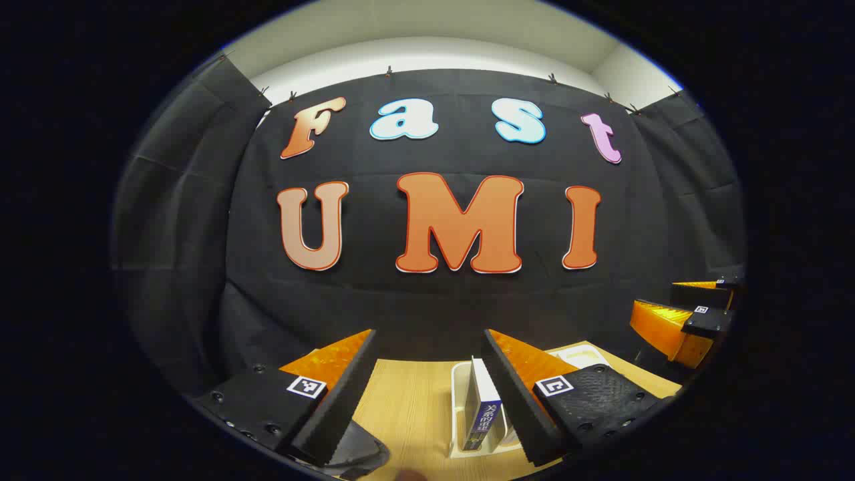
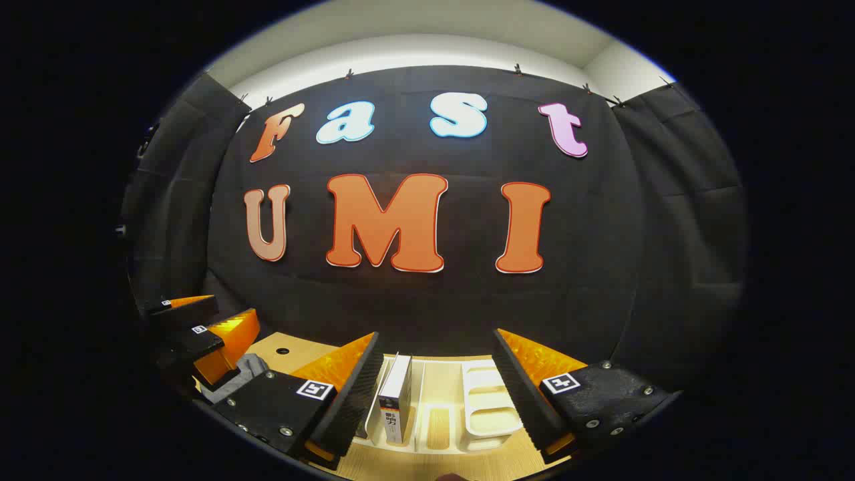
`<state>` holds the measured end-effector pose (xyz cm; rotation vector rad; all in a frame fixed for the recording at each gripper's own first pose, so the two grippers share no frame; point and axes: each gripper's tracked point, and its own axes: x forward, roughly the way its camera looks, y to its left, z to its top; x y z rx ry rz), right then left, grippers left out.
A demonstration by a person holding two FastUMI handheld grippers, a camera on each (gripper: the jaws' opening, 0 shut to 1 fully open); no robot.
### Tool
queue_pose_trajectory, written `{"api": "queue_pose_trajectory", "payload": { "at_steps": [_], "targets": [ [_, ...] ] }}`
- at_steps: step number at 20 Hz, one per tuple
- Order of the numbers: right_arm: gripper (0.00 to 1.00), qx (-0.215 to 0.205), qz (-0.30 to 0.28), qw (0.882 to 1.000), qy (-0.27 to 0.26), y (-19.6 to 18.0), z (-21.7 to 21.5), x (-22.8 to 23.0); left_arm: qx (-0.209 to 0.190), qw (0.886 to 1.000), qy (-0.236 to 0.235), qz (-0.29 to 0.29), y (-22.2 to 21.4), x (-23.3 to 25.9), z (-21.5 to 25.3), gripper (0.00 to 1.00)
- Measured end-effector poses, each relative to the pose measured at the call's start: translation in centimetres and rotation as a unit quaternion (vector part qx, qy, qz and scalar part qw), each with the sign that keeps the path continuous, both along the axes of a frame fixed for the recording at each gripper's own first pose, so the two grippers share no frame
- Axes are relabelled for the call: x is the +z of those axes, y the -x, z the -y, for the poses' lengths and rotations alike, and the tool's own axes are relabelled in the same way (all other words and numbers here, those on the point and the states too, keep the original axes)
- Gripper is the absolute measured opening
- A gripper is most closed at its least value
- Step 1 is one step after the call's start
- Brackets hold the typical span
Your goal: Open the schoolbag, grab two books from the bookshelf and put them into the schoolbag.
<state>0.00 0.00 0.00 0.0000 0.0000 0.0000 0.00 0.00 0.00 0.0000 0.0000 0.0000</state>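
Books stand upright in white bookshelf (image 2: 491, 407) on wooden table (image 1: 407, 407): white-spined book (image 2: 395, 397) just ahead of right gripper (image 2: 434, 394), blue-spined book (image 1: 482, 411) beside left gripper (image 1: 431, 394). Both grippers spread apart, empty. Step judged: first grab; next, straddle and pinch one spine.

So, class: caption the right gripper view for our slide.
Open right gripper poised above a white bookshelf holding an upright book.
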Motion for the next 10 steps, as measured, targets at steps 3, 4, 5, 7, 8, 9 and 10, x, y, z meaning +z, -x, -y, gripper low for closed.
{"api": "queue_pose_trajectory", "payload": {
  "at_steps": [3, 4, 5, 7, 8, 9, 10],
  "targets": [
    [0.98, -0.002, -0.004, 1.0, 0.004, 0.12, -0.52, -0.13, -0.015, 1.0, 0.02, 0.006, 0.02, 0.37, -0.29, 0.98],
    [0.98, -0.003, -0.003, 1.0, 0.004, 0.15, -0.6, -0.11, -0.016, 1.0, 0.02, 0.002, -0.02, 0.41, -0.45, 0.98],
    [0.98, -0.005, -0.001, 1.0, 0.004, 0.0, -0.53, 0.03, -0.016, 1.0, 0.018, 0.0, 0.06, 0.36, -0.75, 0.98],
    [0.98, -0.006, -0.003, 1.0, 0.002, -0.17, -0.55, 0.06, -0.019, 1.0, 0.018, -0.002, 0.16, 0.47, -0.81, 0.98],
    [0.98, -0.008, -0.005, 1.0, 0.004, -0.18, -0.48, -0.06, -0.024, 1.0, 0.02, -0.003, 0.27, 0.23, -0.63, 0.98],
    [0.98, -0.009, -0.006, 1.0, 0.006, -0.22, -0.45, -0.15, -0.026, 0.999, 0.02, -0.008, 0.23, 0.05, -0.47, 0.98],
    [0.98, -0.01, -0.007, 1.0, 0.008, -0.22, -0.41, -0.24, -0.024, 1.0, 0.016, -0.01, 0.2, -0.26, -0.6, 0.98]
  ]
}}
